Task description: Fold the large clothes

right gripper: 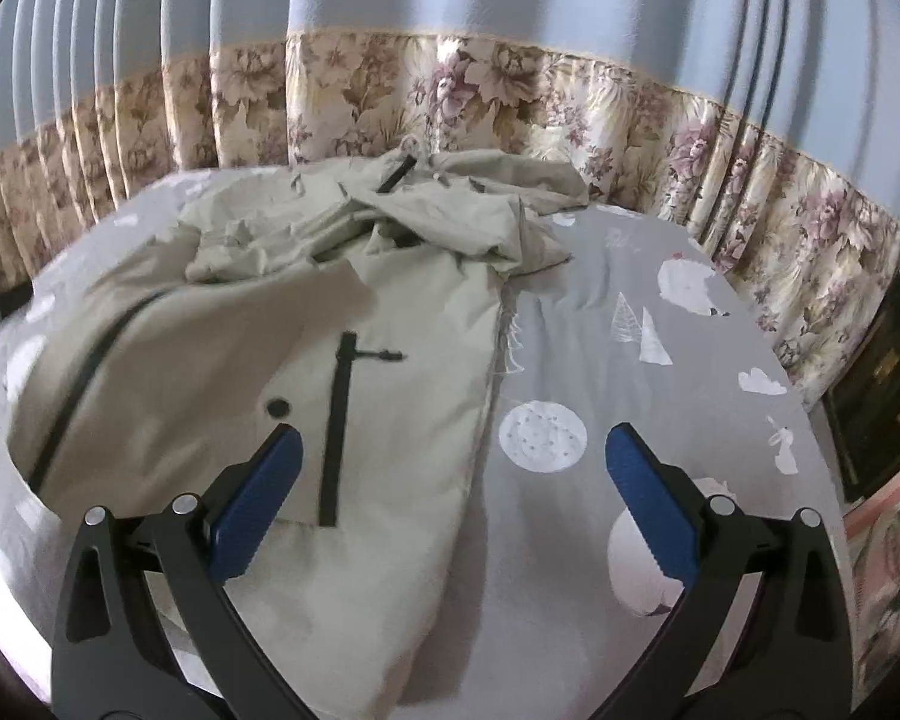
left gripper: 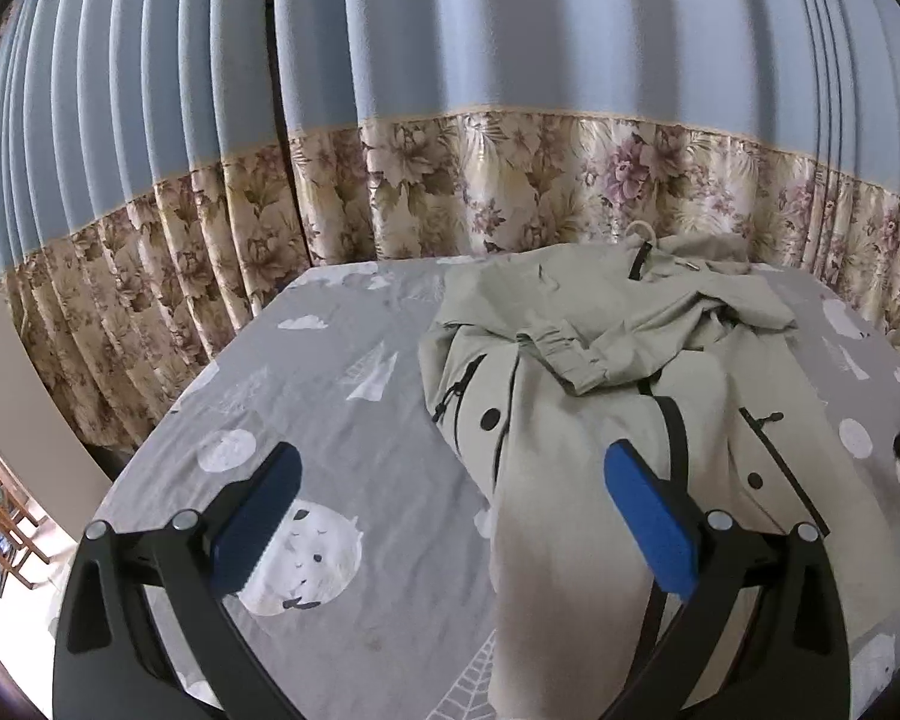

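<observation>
Blue curtains [left gripper: 450,30] with a floral hem back a bed [left gripper: 342,432] in a grey printed sheet, where a pale green jacket [left gripper: 570,420] lies crumpled, its near hem cut off. From the left tool [left gripper: 453,474], spread wide and empty, it lies toward 1 o'clock; from the right tool [right gripper: 453,456], equally wide and empty, toward 11 o'clock. Only the right view shows a dark cabinet [right gripper: 882,396] at 3 o'clock.

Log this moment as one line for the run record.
left gripper: open, empty | right gripper: open, empty | jacket: flat on bed sheet, sleeves across chest

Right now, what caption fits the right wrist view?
Open right gripper above a pale green jacket's edge on a grey patterned bedsheet.
</observation>
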